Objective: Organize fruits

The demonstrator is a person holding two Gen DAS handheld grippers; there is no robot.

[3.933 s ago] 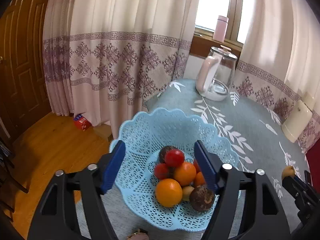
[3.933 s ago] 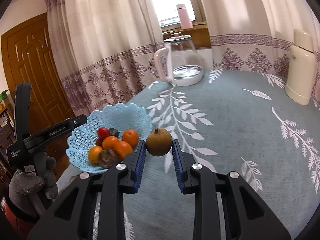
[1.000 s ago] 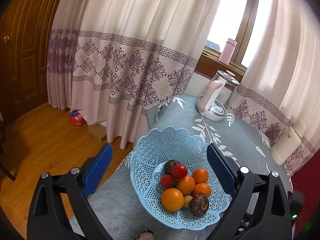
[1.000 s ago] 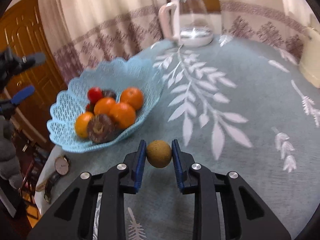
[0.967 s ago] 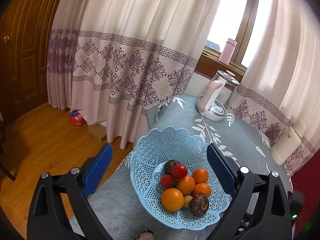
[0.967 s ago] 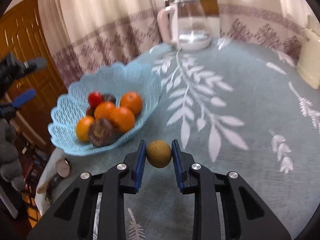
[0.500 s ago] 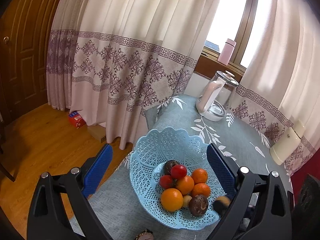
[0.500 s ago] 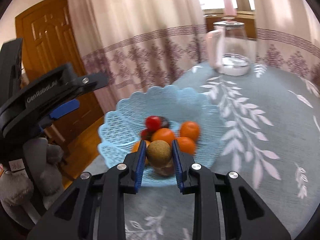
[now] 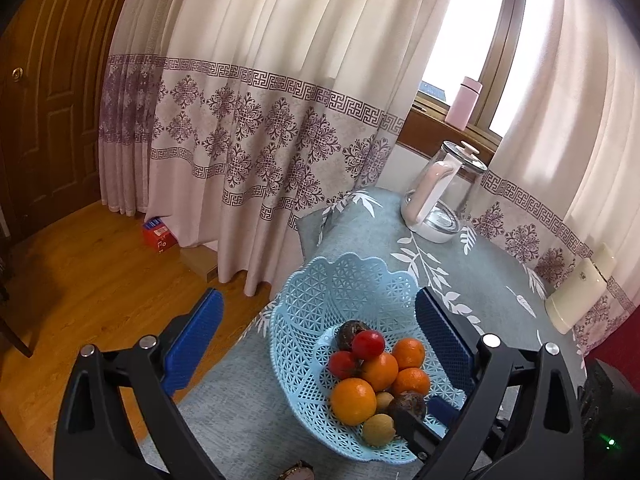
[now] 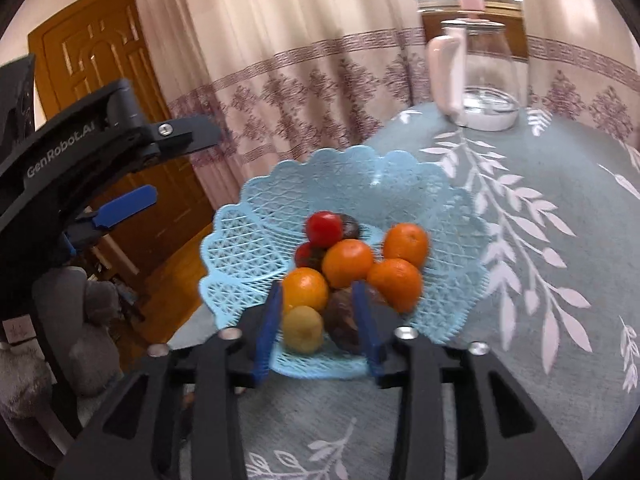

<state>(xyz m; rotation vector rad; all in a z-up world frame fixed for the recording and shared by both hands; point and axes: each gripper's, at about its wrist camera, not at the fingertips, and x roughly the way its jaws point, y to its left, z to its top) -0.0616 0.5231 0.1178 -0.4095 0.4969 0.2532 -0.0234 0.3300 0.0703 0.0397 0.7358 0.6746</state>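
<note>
The right gripper [image 10: 318, 322] is spread open over the near rim of the blue basket [image 10: 256, 236]. The yellow-brown fruit [image 10: 303, 329] lies in the basket between its blue pads [image 10: 269, 328], apart from them, next to a dark brown fruit [image 10: 344, 320] and below the oranges [image 10: 347, 262] and red tomatoes [image 10: 324, 228]. The left gripper [image 9: 320, 344] hangs wide open above the basket, gripping nothing. The basket sits at the edge of the desk [image 9: 500, 280], with a glass kettle [image 10: 476, 76] well behind it near the curtain [image 9: 280, 100].
</note>
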